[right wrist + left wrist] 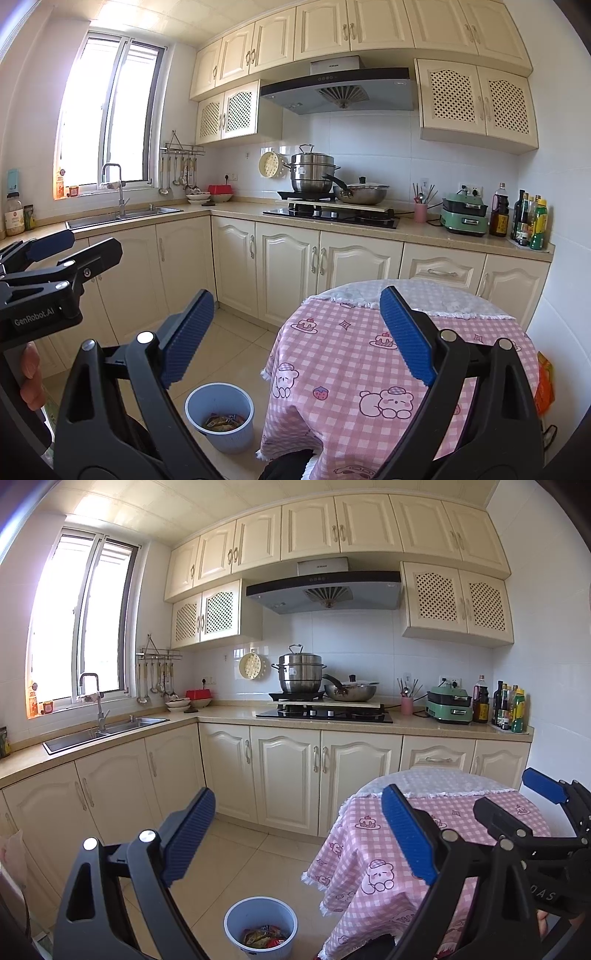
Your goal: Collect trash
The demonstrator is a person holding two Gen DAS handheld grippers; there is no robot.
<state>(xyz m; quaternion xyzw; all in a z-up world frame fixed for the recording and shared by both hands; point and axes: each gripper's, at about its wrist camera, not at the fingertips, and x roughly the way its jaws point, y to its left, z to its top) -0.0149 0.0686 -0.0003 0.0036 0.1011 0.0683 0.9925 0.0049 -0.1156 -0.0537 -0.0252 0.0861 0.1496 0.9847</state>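
Left gripper (299, 834): both blue-padded fingers (188, 836) are spread wide apart, with nothing between them. Right gripper (297, 336): its fingers (186, 334) are likewise spread wide and hold nothing. Each gripper also appears at the edge of the other's view, the right gripper at the right edge of the left wrist view, the left gripper at the left edge of the right wrist view.

One trash bin (260, 926), a light blue round bucket, stands upright on the tiled floor (236, 864), its long axis vertical and its open mouth facing up. It sits near, just beside the left edge of the round table (369, 354). Inside the bin lies a heap of crumpled wrappers (264, 937); the count of pieces cannot be told.

The table carries a pink checked cloth with cartoon prints, hanging over its sides, and a second pale cloth (388, 291) on its far part. At the table's right side an orange packet (546, 384) shows partly.

Far: an L-shaped counter (221, 713) with one sink (107, 731) on the left, one hob (325, 713) at centre bearing one steamer pot (300, 672) and one lidded pan (351, 691), one green cooker (448, 704) and a group of bottles (508, 709) on the right.
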